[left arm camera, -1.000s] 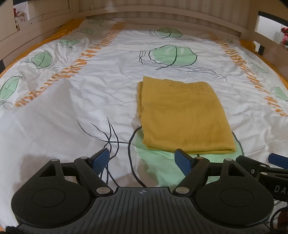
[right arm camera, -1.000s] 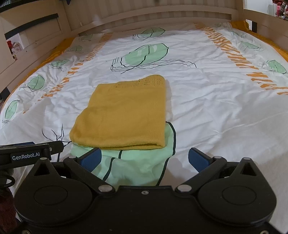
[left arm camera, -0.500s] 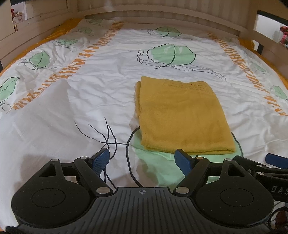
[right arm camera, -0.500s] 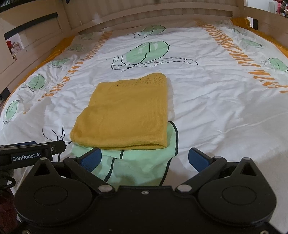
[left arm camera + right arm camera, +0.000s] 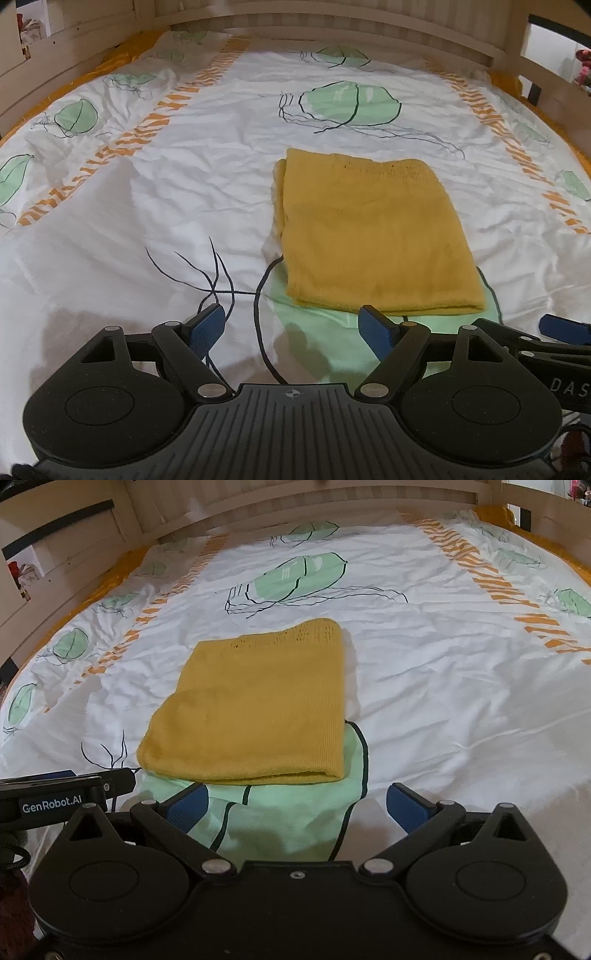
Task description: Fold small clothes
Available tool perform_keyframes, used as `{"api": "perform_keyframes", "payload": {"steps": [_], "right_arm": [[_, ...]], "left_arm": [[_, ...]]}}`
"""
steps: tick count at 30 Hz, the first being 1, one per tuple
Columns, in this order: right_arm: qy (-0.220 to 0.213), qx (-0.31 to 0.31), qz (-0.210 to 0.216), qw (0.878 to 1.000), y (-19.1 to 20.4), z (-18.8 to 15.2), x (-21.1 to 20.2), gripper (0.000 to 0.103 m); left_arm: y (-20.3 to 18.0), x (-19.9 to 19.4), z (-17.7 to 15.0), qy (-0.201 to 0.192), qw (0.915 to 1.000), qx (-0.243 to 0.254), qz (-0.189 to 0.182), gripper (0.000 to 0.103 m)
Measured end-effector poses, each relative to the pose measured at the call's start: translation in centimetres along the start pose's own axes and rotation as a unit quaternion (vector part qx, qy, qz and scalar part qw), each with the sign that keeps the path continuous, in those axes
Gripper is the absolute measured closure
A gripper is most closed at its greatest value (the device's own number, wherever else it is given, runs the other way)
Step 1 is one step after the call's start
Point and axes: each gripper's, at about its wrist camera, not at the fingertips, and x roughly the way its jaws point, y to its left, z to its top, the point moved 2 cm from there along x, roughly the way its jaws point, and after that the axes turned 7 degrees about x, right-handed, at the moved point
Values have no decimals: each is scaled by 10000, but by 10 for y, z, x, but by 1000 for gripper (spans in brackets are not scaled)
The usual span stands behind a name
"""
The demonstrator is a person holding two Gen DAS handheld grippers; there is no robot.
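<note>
A mustard-yellow knitted garment (image 5: 373, 232) lies folded into a flat rectangle on the bed; it also shows in the right wrist view (image 5: 255, 705). My left gripper (image 5: 291, 328) is open and empty, just short of the garment's near edge and to its left. My right gripper (image 5: 297, 806) is open and empty, just short of the garment's near right corner. The right gripper shows at the lower right of the left wrist view (image 5: 561, 325). Part of the left gripper's body shows at the left edge of the right wrist view.
The bed has a white cover (image 5: 184, 192) with green leaf prints and orange stripes. Wooden rails (image 5: 332, 22) run round the far end and both sides (image 5: 66, 554). An orange sheet shows at the cover's edges.
Both grippers have drawn back slightly and stay open. The folded garment has not moved.
</note>
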Motion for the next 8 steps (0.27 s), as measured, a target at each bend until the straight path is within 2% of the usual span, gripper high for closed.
{"api": "perform_keyframes", "payload": {"steps": [8], "right_arm": [[122, 36, -20, 9999, 0, -1, 7, 0]], "left_arm": [[2, 9, -2, 123, 9999, -18, -7, 25]]}}
